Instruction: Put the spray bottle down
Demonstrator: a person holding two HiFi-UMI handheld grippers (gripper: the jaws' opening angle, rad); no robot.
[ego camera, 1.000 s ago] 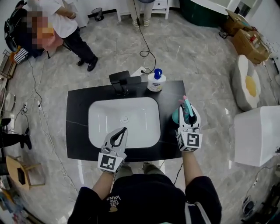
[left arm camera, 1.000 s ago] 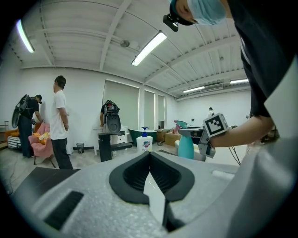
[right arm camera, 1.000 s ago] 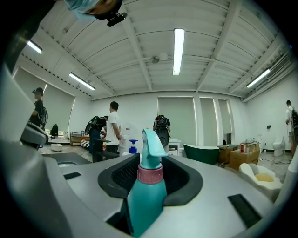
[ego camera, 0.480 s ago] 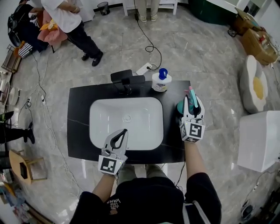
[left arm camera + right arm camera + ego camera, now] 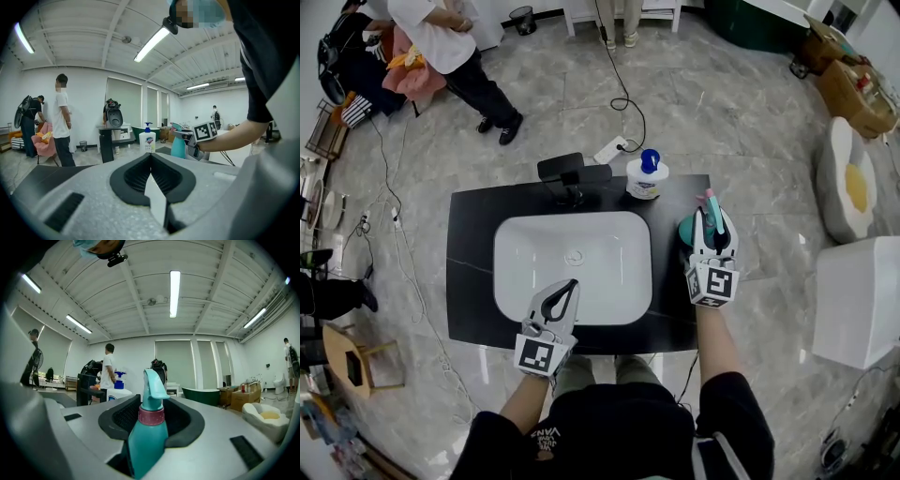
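Note:
The teal spray bottle [image 5: 685,228] with a pink collar stands upright between the jaws of my right gripper [image 5: 709,231], which is shut on its body [image 5: 146,441]. It is over the right end of the black countertop [image 5: 469,272], beside the white sink [image 5: 572,267]. I cannot tell whether its base touches the counter. My left gripper [image 5: 569,285] hovers at the sink's front edge, its jaws shut and empty [image 5: 151,157]. From the left gripper view the bottle [image 5: 178,146] shows at the right, in the other gripper.
A white soap pump bottle [image 5: 647,176] with a blue top and a black faucet [image 5: 570,172] stand at the counter's back edge. People [image 5: 450,42] stand on the floor beyond, with a cable [image 5: 623,94]. A white block [image 5: 858,300] sits to the right.
My right gripper has carried the spray bottle slightly lower and further in over the counter, then held still. The left gripper has barely moved.

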